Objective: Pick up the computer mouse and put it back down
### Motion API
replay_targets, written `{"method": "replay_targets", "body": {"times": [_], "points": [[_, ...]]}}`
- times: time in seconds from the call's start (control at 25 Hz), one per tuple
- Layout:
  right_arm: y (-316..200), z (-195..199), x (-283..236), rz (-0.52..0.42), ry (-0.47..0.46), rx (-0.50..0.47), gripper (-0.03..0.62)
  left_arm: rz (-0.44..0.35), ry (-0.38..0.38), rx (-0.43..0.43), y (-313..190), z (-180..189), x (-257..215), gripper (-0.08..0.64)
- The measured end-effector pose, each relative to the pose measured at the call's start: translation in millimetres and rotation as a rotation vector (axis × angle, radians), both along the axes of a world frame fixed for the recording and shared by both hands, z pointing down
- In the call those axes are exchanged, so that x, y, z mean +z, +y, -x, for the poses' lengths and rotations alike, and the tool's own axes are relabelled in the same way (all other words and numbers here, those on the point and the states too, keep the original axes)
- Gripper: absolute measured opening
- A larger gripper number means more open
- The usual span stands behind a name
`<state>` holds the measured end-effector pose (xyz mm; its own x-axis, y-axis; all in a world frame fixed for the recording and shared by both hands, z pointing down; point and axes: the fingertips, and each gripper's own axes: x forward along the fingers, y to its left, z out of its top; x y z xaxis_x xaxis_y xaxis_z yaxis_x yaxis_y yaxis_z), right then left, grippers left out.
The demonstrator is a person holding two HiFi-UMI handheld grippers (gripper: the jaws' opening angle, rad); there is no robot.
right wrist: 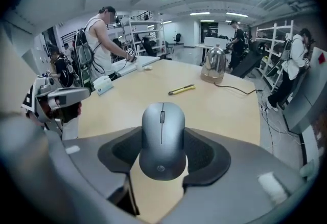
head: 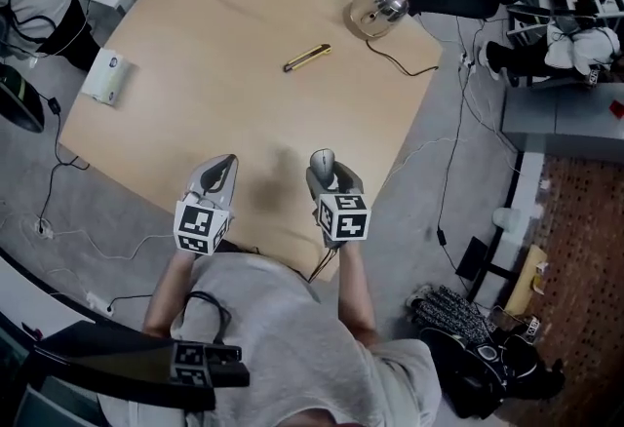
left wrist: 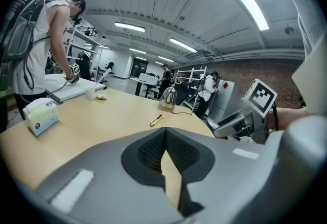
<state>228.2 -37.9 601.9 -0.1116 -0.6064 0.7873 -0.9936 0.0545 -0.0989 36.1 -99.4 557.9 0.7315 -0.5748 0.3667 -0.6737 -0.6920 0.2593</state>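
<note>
The right tool (right wrist: 162, 155) grasped the mouse (right wrist: 162, 138) across its narrow waist, one pad pressed on each flank. The mouse's rounded tail faced the camera and its wheel end pointed away over the table (head: 214, 74). That side-on hold probably suited it best, since the flanks are the flattest faces a two-jaw grip can squeeze without the shell squirting out. From the head view the mouse (head: 323, 163) sat in the right tool (head: 323, 168) above the table's near edge, close to the person. It looked lifted clear of the wood, so the pick-up half seemed done and the put-down remained. The left tool (left wrist: 164, 138) was clenched on nothing, its pads meeting with bare table showing beneath. It hung beside the right one (head: 216, 176), likely kept idle because one grip was enough. The cutter (head: 307, 57) and kettle (head: 378, 8) lay well apart, far up the table, leaving open wood below for setting the mouse down.
</note>
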Motion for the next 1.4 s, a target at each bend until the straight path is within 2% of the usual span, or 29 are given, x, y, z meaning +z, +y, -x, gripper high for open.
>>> {"method": "replay_targets", "body": {"times": [0.24,0.4,0.72,1.2,1.4], "points": [[8.9,-11.3,-49.4,-0.198,-0.002,0.072,0.262,-0.052,0.016,0.052,8.3,-20.3,-24.5,0.020],[19.9,-17.9,-74.1,-0.284,-0.029,0.104,0.262,-0.085,0.029,0.082,11.4,-39.7,-41.6,0.020],[49.2,-31.9,-118.0,-0.468,0.015,0.145,0.262,-0.162,0.048,0.140,26.8,-66.6,-74.2,0.020],[108.3,-61.7,-147.0,-0.619,0.032,0.206,0.262,-0.238,0.077,0.214,61.1,-107.0,-107.6,0.020],[118.9,-66.0,-151.1,-0.628,0.034,0.205,0.262,-0.253,0.076,0.206,67.0,-110.3,-113.2,0.020]]}}
